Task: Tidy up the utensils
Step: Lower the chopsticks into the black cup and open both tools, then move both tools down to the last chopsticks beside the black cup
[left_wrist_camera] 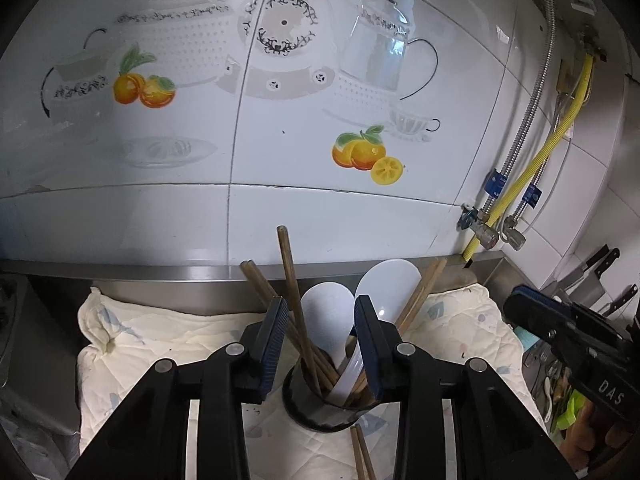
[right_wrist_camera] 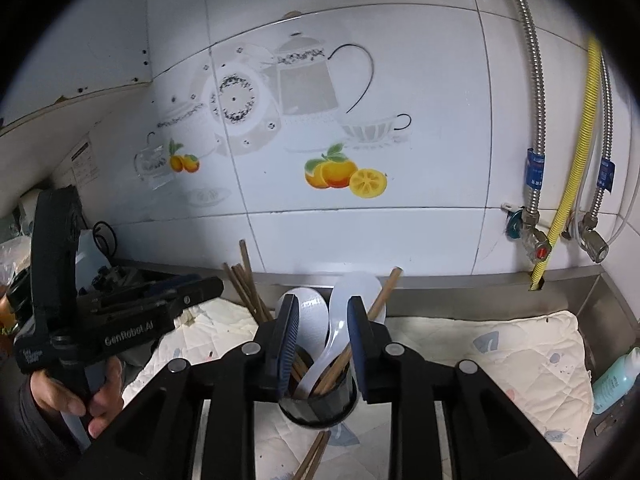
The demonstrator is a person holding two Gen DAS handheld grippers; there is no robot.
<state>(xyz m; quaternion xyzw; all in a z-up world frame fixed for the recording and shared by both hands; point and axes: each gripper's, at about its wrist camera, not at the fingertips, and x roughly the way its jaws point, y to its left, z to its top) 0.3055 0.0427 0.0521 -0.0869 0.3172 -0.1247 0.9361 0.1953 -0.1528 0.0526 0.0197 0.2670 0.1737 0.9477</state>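
Observation:
A black cylindrical utensil holder [left_wrist_camera: 316,412] [right_wrist_camera: 320,406] stands on a white quilted cloth [left_wrist_camera: 132,332] [right_wrist_camera: 500,356]. It holds several brown wooden chopsticks [left_wrist_camera: 290,280] [right_wrist_camera: 248,284] and two white plastic spoons [left_wrist_camera: 390,282] [right_wrist_camera: 308,312]. Two loose chopsticks [left_wrist_camera: 362,454] [right_wrist_camera: 314,456] lie on the cloth in front of the holder. My left gripper [left_wrist_camera: 322,308] is open and empty, its fingers either side of the utensils above the holder. My right gripper [right_wrist_camera: 322,306] is open and empty, also framing the holder's top. Each gripper shows in the other's view, the right [left_wrist_camera: 520,308] and the left [right_wrist_camera: 216,284].
A tiled wall with teapot and orange decals [left_wrist_camera: 364,152] rises behind a steel ledge [left_wrist_camera: 160,270]. Hoses and valves [right_wrist_camera: 536,240] stand at the right corner. A teal bottle [right_wrist_camera: 614,378] lies at the cloth's right edge. Knives [left_wrist_camera: 600,280] hang at far right.

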